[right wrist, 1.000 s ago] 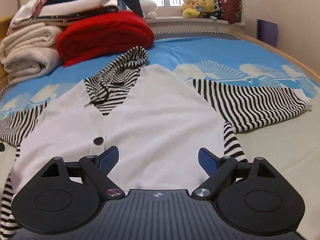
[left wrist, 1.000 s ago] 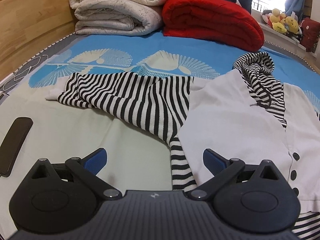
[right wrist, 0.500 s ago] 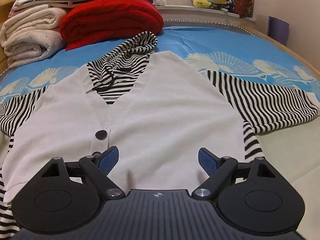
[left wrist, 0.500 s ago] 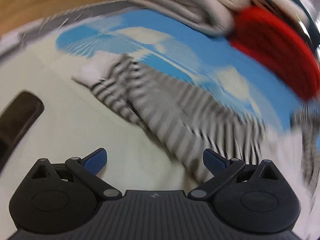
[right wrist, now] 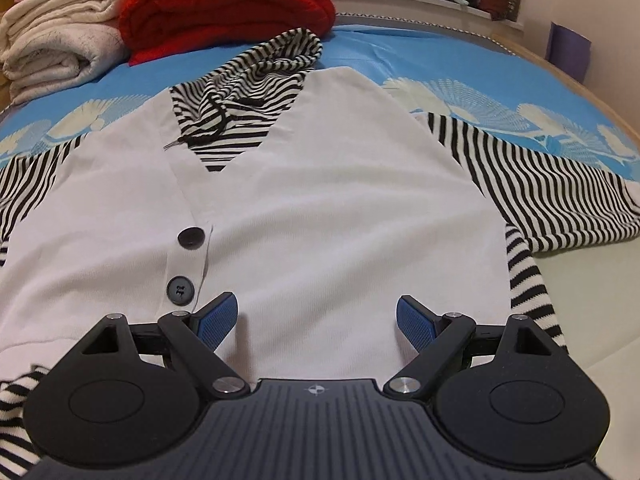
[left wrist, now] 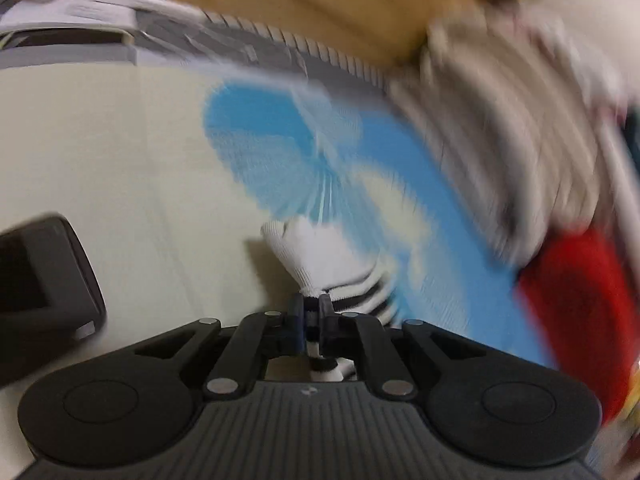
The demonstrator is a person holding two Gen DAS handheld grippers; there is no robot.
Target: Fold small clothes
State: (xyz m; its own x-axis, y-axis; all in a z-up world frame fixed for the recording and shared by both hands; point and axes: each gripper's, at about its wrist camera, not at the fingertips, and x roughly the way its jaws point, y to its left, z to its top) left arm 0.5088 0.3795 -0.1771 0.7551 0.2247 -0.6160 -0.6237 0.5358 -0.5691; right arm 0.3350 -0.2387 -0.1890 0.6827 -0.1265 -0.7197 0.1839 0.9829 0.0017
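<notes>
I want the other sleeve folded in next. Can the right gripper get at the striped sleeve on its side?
Probably yes: the right gripper is open and empty over the white front, and the striped sleeve lies flat and uncovered on the bed.

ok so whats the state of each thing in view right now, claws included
left claw: just closed, shut on the striped sleeve
striped sleeve: white cuff end pinched, bunched up
right claw: open, holds nothing, over the white front
garment: spread flat, face up, two buttons showing
hood: crumpled at the collar
red blanket: folded
</notes>
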